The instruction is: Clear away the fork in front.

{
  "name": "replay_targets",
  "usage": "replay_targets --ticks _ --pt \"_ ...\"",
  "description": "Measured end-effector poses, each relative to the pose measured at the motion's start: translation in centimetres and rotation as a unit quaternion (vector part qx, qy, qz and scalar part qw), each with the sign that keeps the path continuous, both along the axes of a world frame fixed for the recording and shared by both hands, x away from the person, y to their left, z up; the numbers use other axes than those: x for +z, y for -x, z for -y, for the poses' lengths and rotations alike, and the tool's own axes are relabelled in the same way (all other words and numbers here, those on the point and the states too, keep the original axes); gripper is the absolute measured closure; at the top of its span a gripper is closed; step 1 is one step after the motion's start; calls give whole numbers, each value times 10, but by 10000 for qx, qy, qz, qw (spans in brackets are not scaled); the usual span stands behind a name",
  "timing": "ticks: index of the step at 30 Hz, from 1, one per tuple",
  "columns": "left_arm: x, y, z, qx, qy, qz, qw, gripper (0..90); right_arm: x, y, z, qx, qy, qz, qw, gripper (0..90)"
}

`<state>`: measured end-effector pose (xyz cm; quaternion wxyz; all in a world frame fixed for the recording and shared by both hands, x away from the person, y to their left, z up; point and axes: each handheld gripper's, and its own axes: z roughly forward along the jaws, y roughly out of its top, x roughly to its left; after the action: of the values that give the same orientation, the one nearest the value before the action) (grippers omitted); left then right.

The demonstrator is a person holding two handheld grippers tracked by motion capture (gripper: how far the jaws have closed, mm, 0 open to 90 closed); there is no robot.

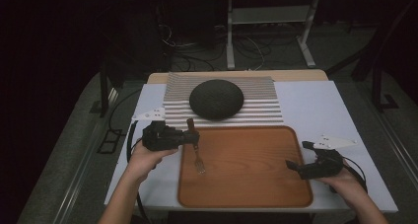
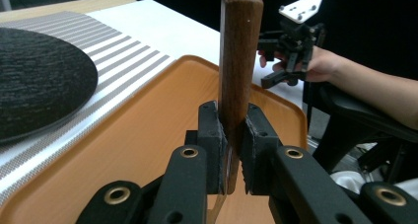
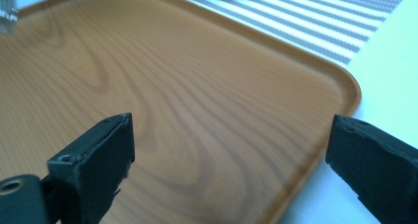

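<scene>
High view: left tongs (image 1: pixel 193 136) clamped on the wooden-handled fork (image 1: pixel 196 152) over the tray (image 1: pixel 246 194); right tongs (image 1: pixel 298 157) gape empty. Looks mid-placement, so next comes lowering it flat, then letting go.

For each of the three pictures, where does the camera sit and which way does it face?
High view: above the person's side, looking forward and down at the tray; both forearms, left gripper, right gripper.
Left gripper view: on the left gripper, facing across the tray; jaws shut on the fork.
Right gripper view: on the right gripper, facing the tray; jaws open.
Shared: all three show the tray and the striped mat.
</scene>
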<state>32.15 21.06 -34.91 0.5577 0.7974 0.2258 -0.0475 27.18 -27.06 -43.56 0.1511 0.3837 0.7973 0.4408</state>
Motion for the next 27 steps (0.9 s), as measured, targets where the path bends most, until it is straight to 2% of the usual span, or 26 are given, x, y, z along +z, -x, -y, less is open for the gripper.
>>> replay_targets --ticks 7,11,13,15,20,24,27 --pt "-7 8 -4 -192 -43 -267 9994 800 -1 -1 -1 -10 83 31 10000 46" --pt "-13 6 0 -211 -193 -265 9992 796 0 -2 -2 1 132 54 9999 46" --pt "-15 4 2 -185 -160 -229 9994 793 0 -2 -2 -2 146 63 9999 46" --pt "-17 3 2 -113 -201 -166 9996 788 0 -2 -1 -8 141 66 9999 46" --pt "-26 -6 3 255 -404 -9 9989 753 -1 -2 -2 5 144 63 9999 47" --pt "-35 -15 6 466 -661 18 9967 707 -1 -3 -3 21 158 71 9998 47" --pt "-44 -21 7 529 -763 -69 9957 677 -1 -3 -3 3 174 57 9998 48"
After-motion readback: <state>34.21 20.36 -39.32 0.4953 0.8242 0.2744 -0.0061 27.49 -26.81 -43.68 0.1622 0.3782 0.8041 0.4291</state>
